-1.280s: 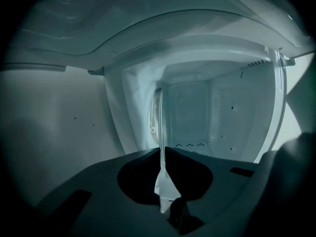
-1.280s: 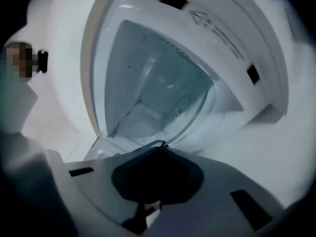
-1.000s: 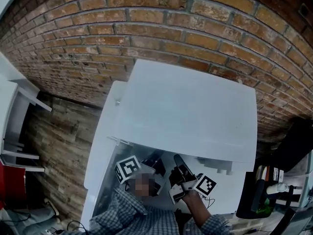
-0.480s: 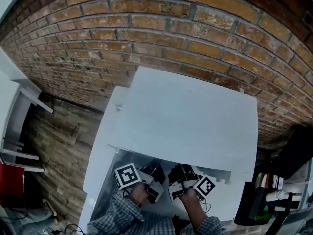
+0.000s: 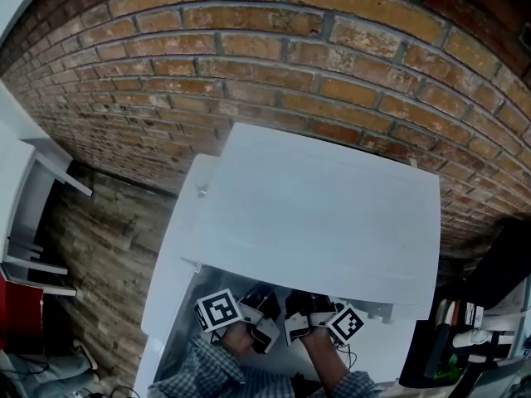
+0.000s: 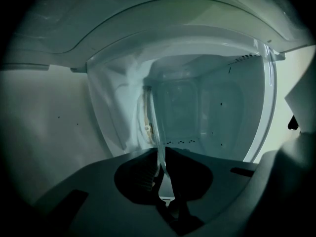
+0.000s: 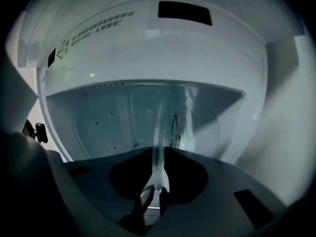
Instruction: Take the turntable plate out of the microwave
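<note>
The white microwave [image 5: 315,214] is seen from above, its front towards me. Both grippers reach in under its front edge. My left gripper [image 5: 255,308] and my right gripper [image 5: 303,309] sit side by side, their tips hidden. In the left gripper view the clear glass turntable plate [image 6: 153,122] shows edge-on, and the left gripper [image 6: 159,154] is shut on its rim. In the right gripper view the plate [image 7: 160,122] runs edge-on into the cavity. The right gripper [image 7: 157,152] has just been closing, and it is now shut on the plate's rim.
The microwave stands on a white counter [image 5: 176,251] against a brick wall [image 5: 274,56]. A white shelf unit [image 5: 29,189] stands at the left over a wooden floor [image 5: 99,255]. Dark items and bottles [image 5: 465,338] crowd the right.
The right gripper's fingers, which stuck out in front of the microwave a second ago, are now tucked under its front edge. Both grippers sit closer together.
</note>
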